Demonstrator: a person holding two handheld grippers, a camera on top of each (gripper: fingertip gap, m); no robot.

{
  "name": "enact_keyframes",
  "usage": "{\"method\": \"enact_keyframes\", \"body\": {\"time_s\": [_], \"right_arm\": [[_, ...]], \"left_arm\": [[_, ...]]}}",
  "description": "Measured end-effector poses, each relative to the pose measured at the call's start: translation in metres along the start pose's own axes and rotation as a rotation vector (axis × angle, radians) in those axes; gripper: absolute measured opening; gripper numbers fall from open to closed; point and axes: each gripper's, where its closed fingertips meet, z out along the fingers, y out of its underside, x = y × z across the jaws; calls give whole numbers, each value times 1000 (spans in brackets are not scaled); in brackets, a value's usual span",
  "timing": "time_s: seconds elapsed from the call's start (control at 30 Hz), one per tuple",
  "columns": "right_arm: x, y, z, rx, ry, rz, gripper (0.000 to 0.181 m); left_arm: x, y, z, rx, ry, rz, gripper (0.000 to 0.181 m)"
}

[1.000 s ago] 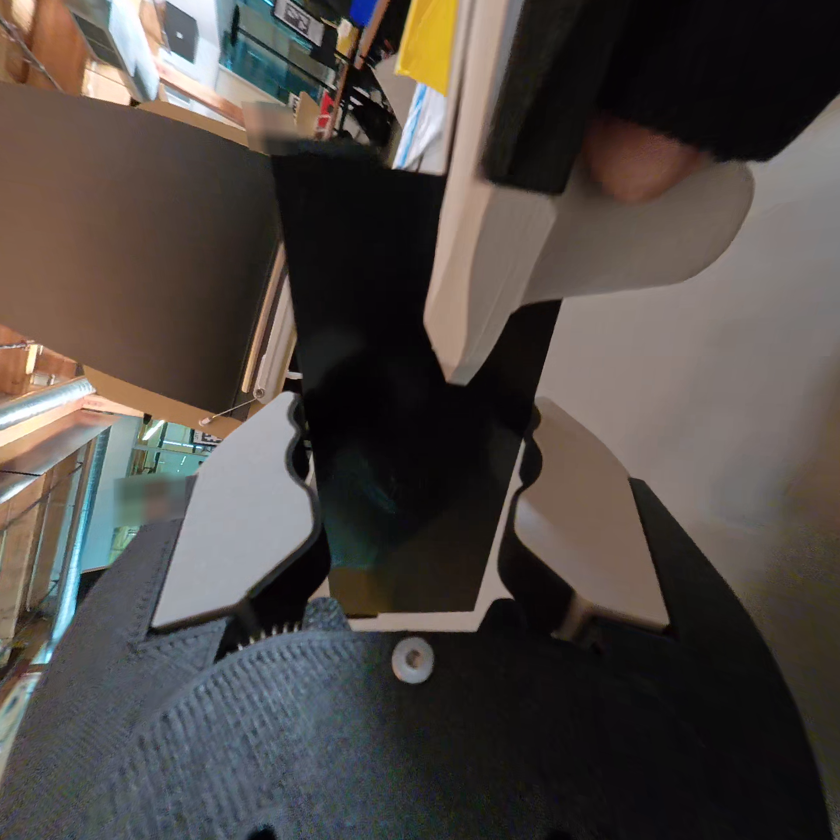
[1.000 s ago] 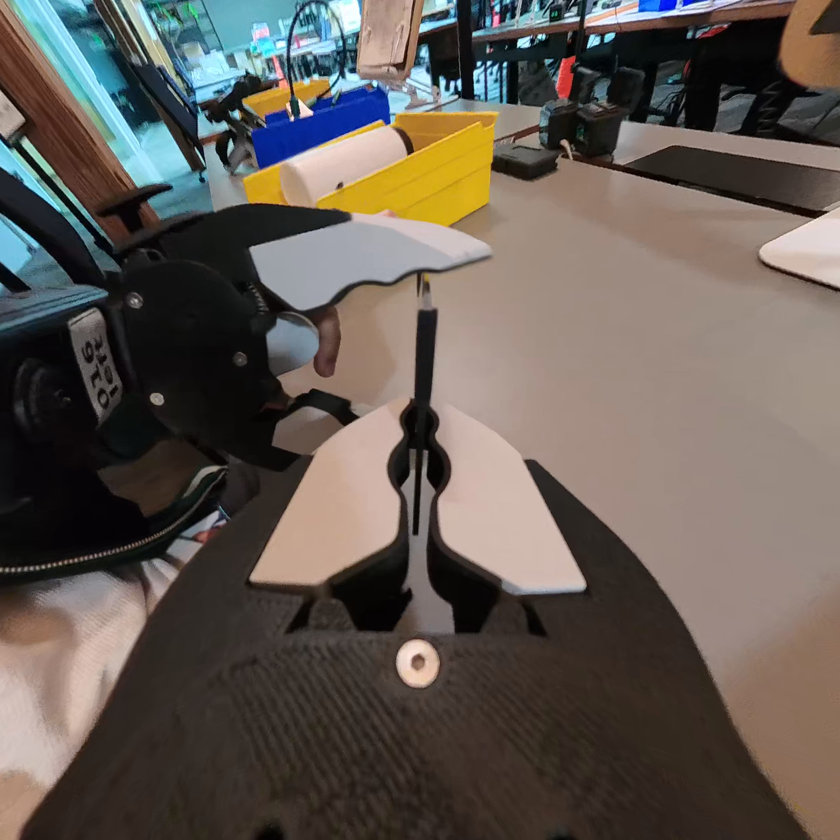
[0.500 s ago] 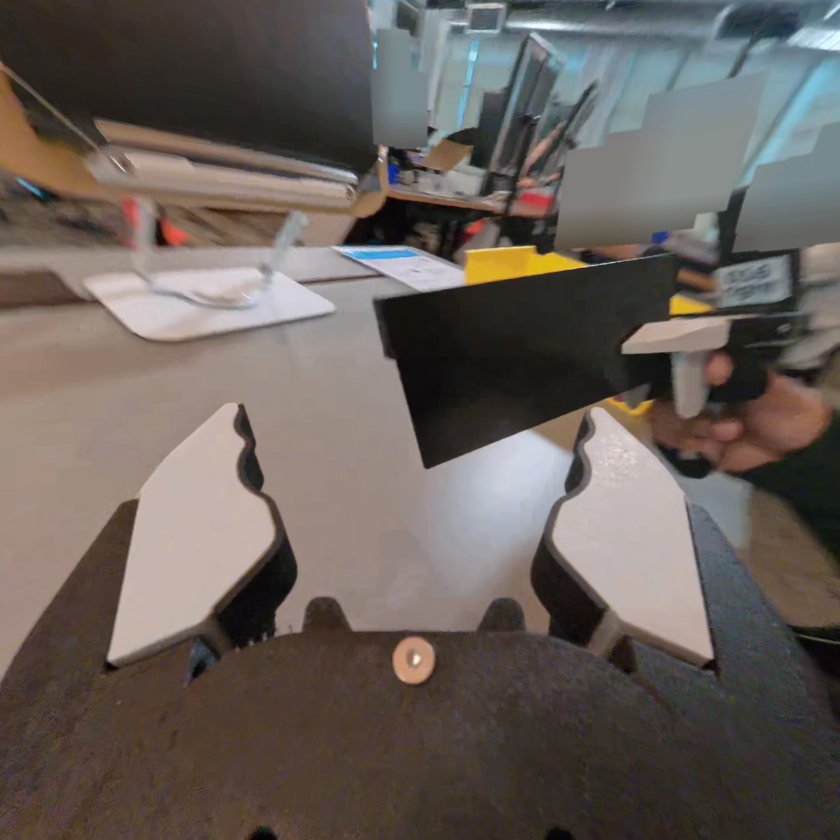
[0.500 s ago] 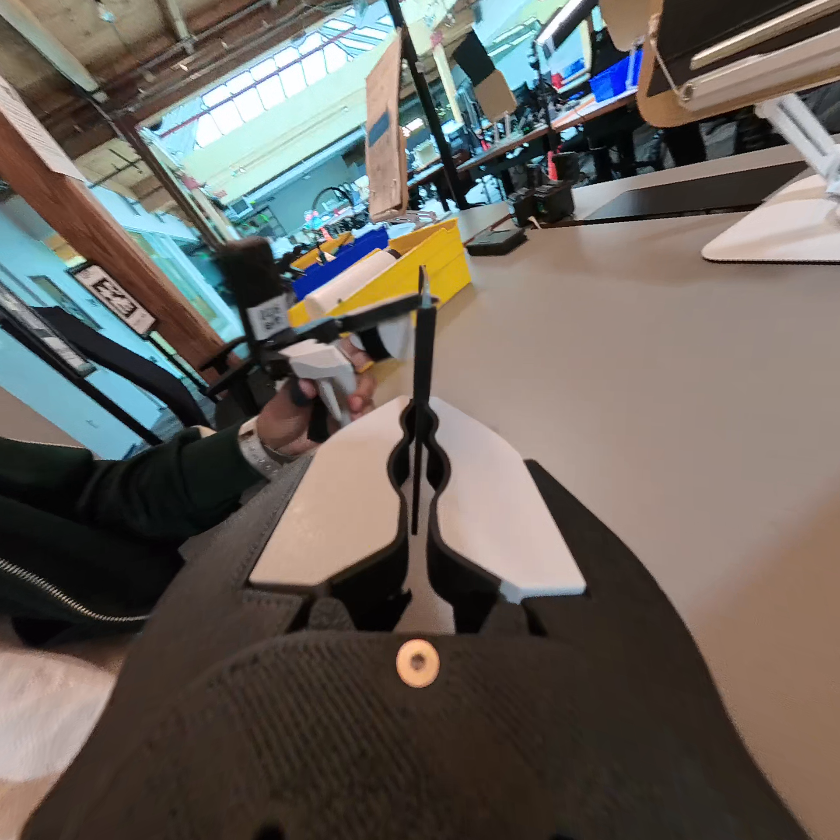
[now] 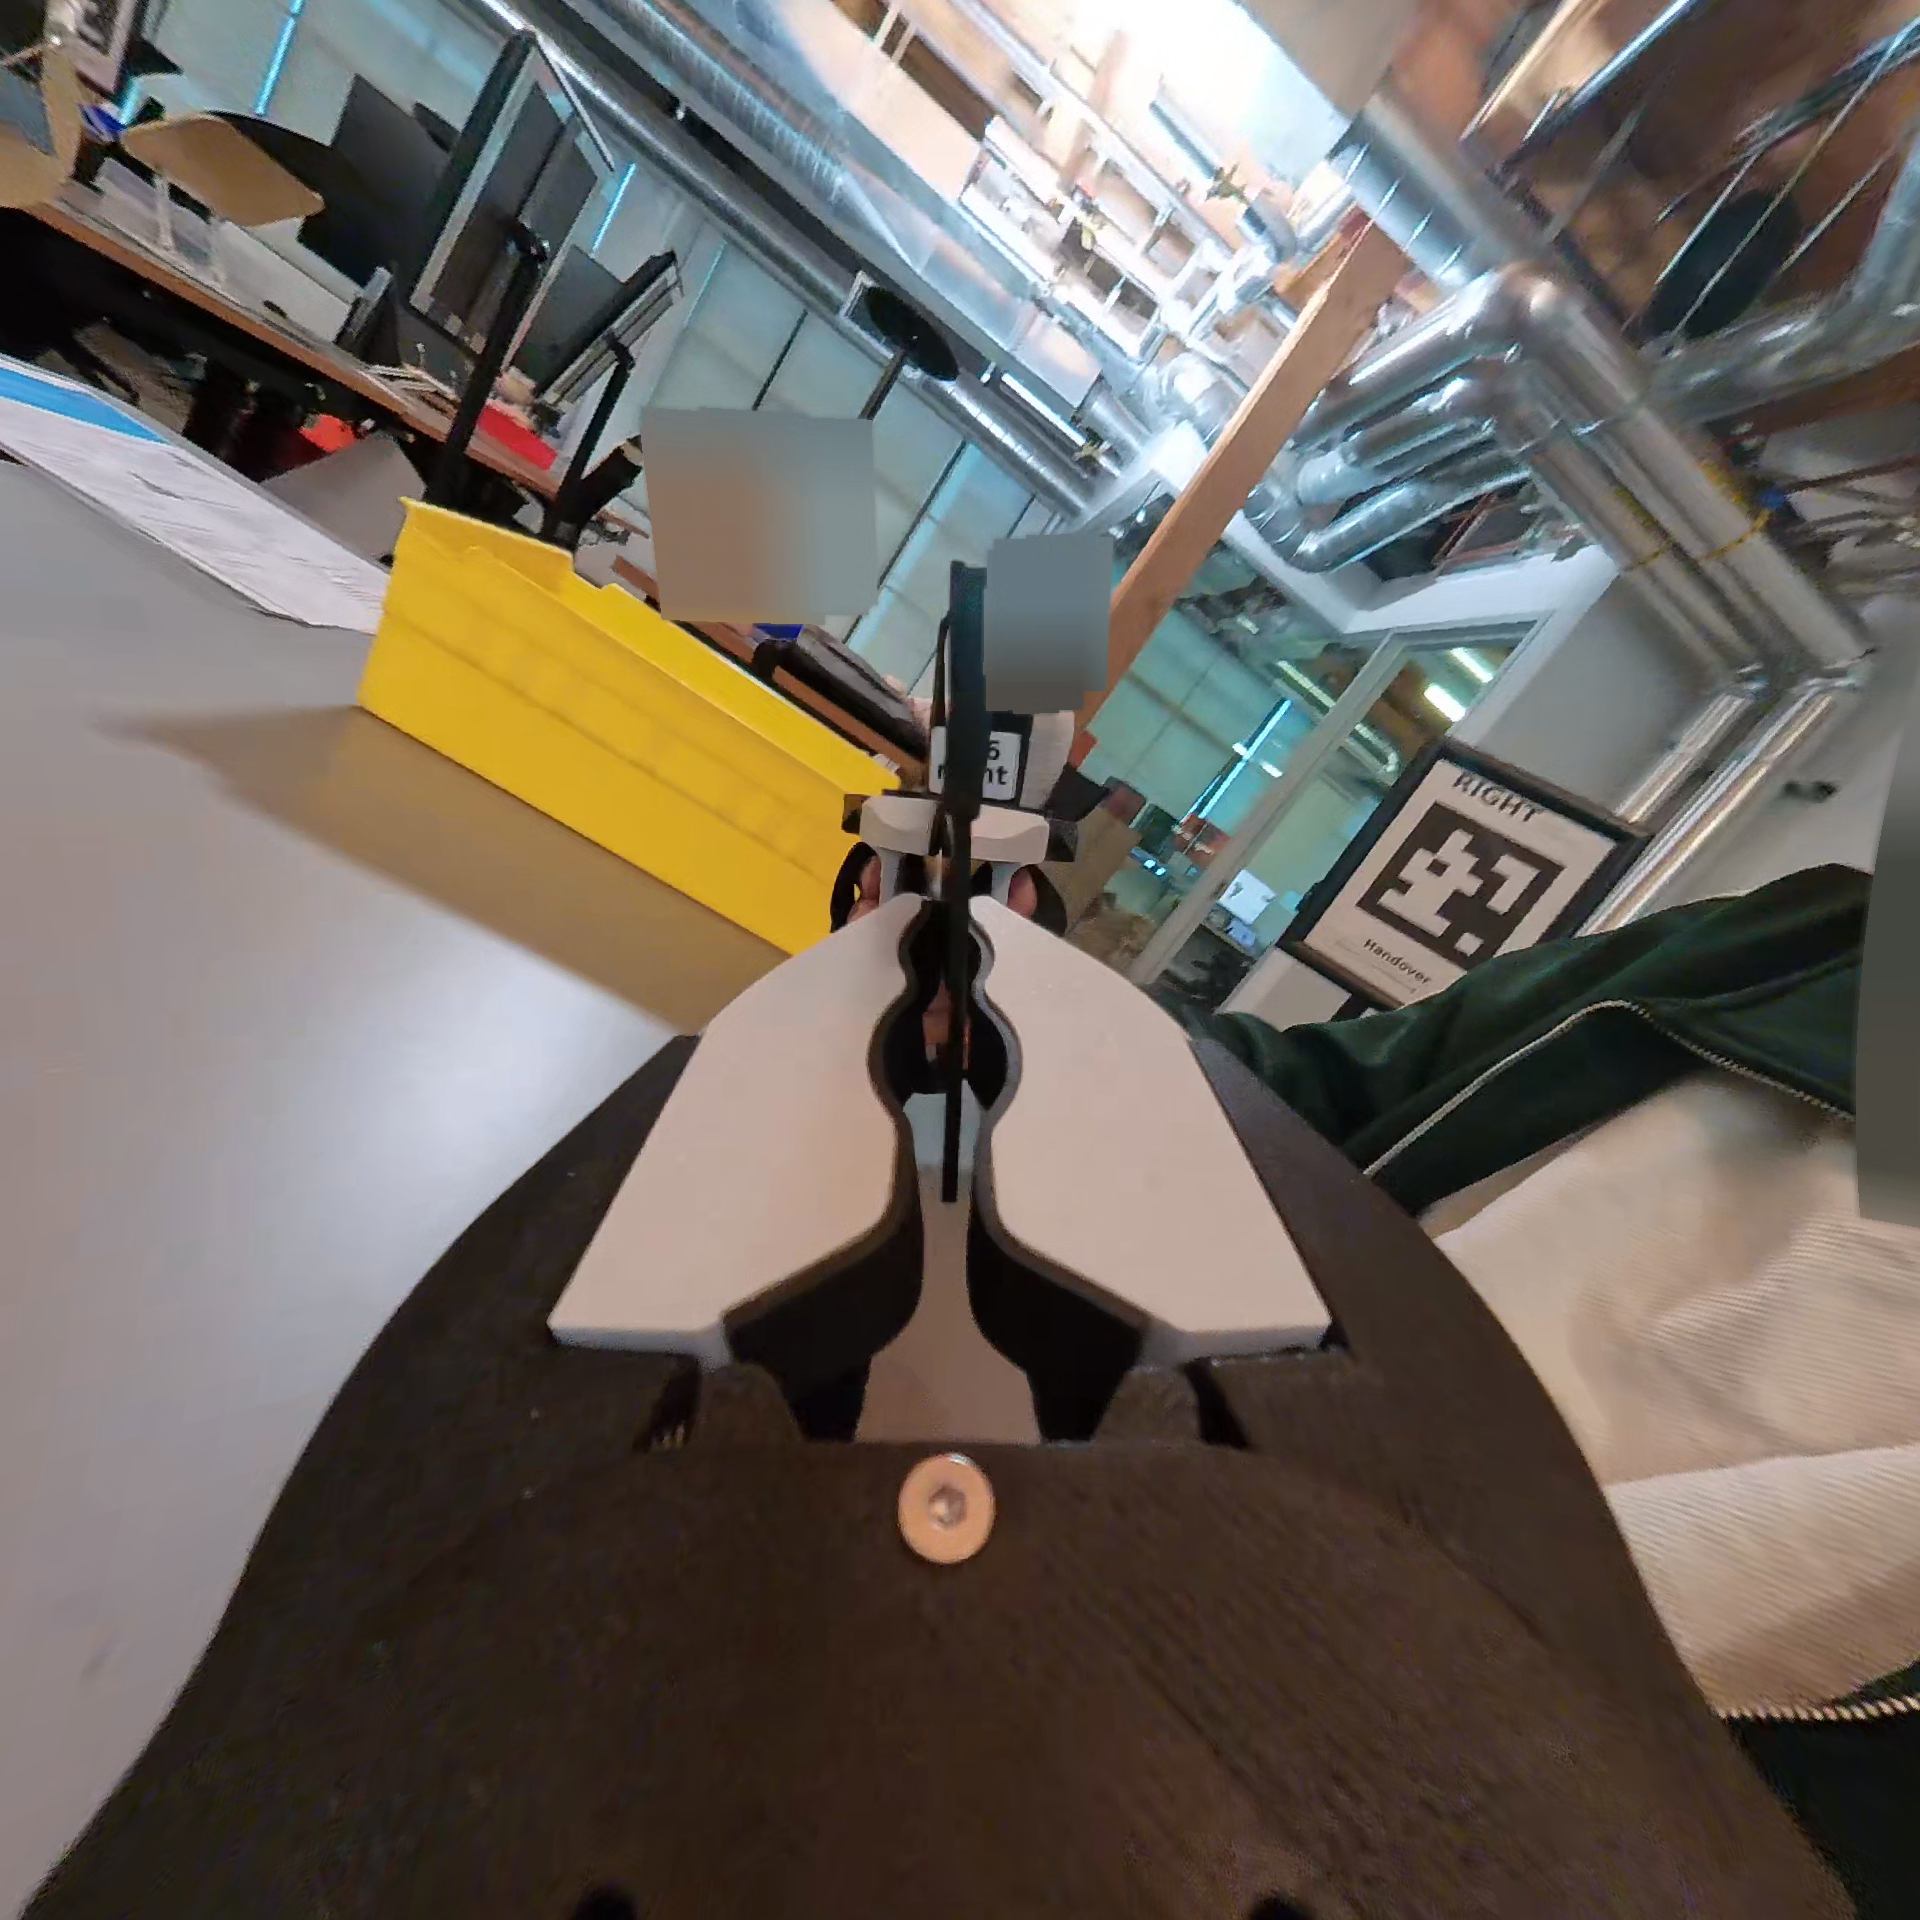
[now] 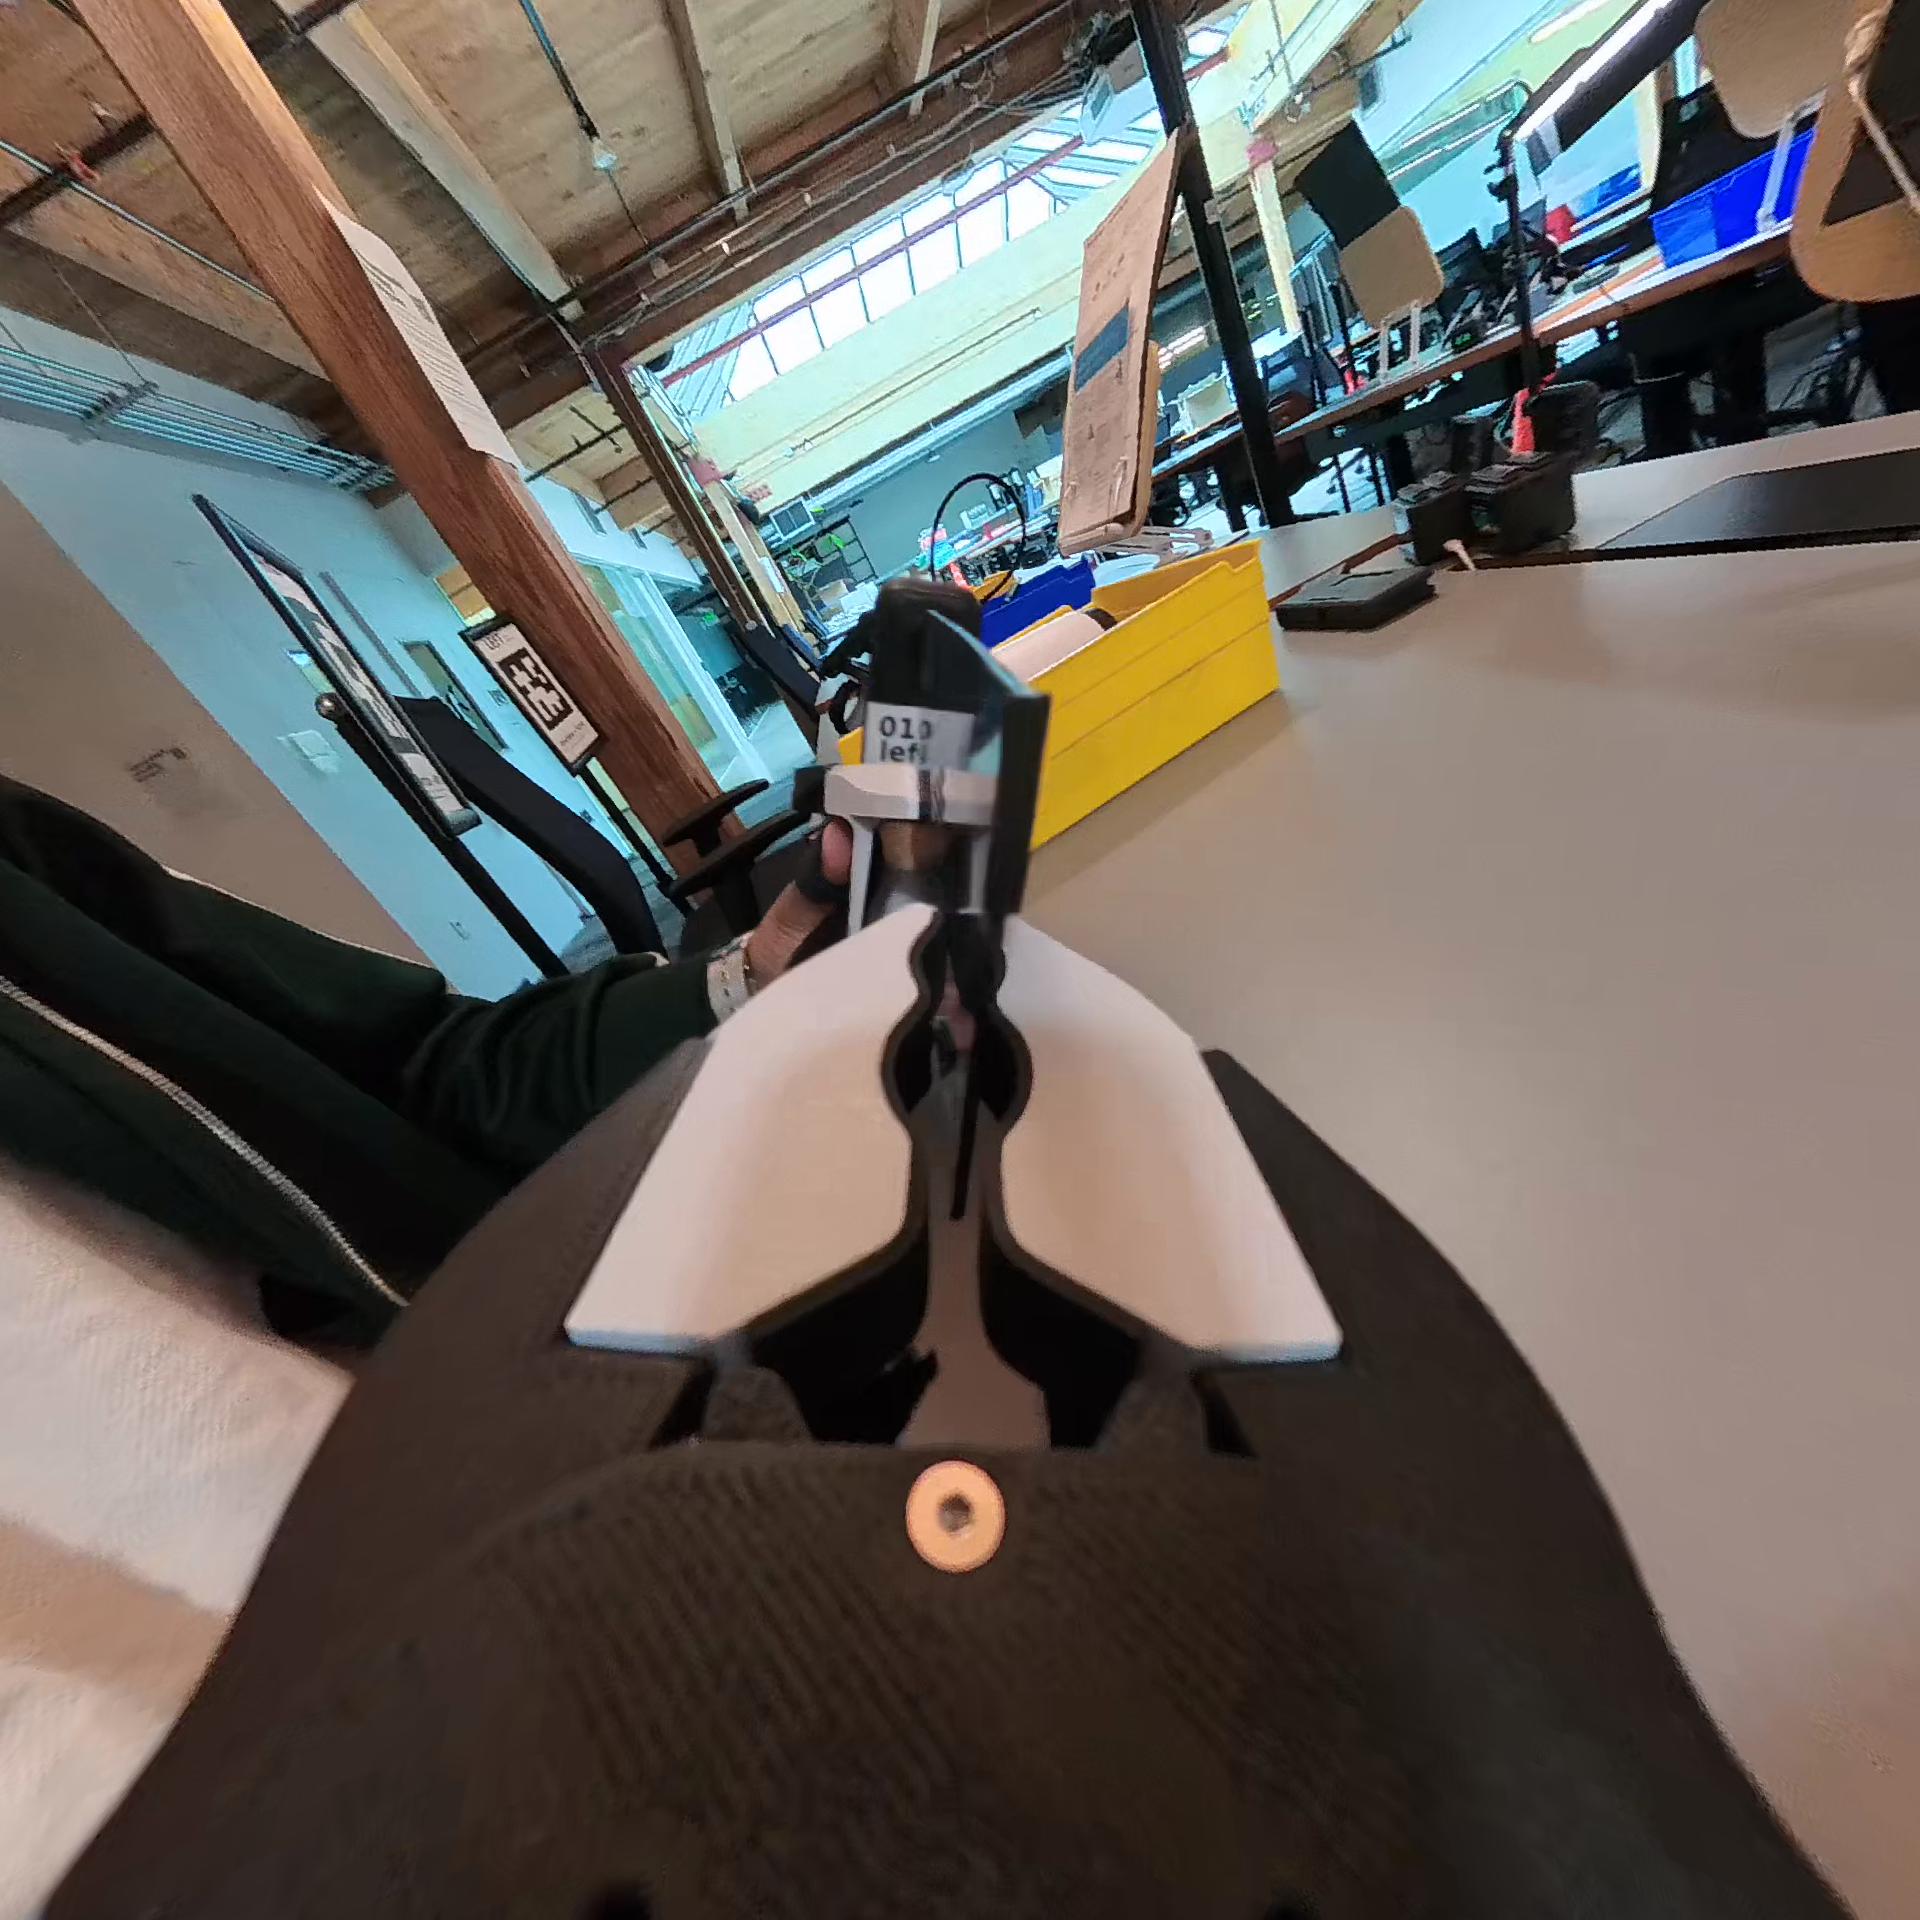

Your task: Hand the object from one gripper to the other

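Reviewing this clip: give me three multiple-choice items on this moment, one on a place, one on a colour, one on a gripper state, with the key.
1. Where is the thin black panel?
A. flat on the table
B. edge-on between both grippers' fingers
C. inside the bin

2. What colour is the bin on the grey table?
A. yellow
B. red
C. green

3. How does the left gripper stand?
A. wide open
B. shut on nothing
C. shut on the panel

Key: B, the panel runs from the left gripper to the right gripper; A, its walls are yellow; C, its fingers pinch the panel's edge.
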Motion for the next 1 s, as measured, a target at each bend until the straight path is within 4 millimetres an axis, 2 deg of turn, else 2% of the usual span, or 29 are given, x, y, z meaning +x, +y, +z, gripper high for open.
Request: {"method": "enact_keyframes", "body": {"time_s": [0.13, 0.17, 0.2, 0.23, 0.27, 0.33, 0.4, 0.5, 0.63, 0.73, 0.83, 0.9, 1.0], "right_arm": [[13, 3, -1, -2, 68, -31, 17], [27, 2, -3, 1, 171, -49, 41], [48, -2, -10, 16, 346, -104, 78], [61, -9, -19, 34, 495, -211, 96], [66, -15, -27, 24, 601, -321, 99], [63, -27, -35, -26, 734, -538, 106], [54, -33, -31, -87, 816, -761, 112], [48, -11, -9, -309, 830, -1038, 114], [52, 24, 9, -560, 805, -1198, 114], [56, 35, 9, -650, 795, -1231, 110], [62, 42, 5, -694, 781, -1191, 103], [67, 47, 1, -729, 779, -1156, 90], [64, 49, 1, -738, 762, -1126, 90]], "left_arm": [[-2, -1, 0, -7, -40, 36, 2], [-3, -2, -1, 3, -51, 35, 2], [-6, -4, -2, 17, -70, 31, 2], [-10, -5, -4, 27, -98, 26, 2], [-13, -7, -6, 34, -126, 27, 2], [-20, -8, -10, 44, -174, 19, 2], [-26, -7, -12, 36, -224, 16, 2], [-33, 1, -10, -15, -274, 7, 2], [-31, 12, -2, -101, -298, 41, 3], [-27, 20, 5, -171, -295, 90, 3], [-21, 27, 10, -230, -273, 133, 3], [-20, 29, 11, -250, -275, 153, 3], [-16, 28, 11, -249, -253, 188, 3]]}}
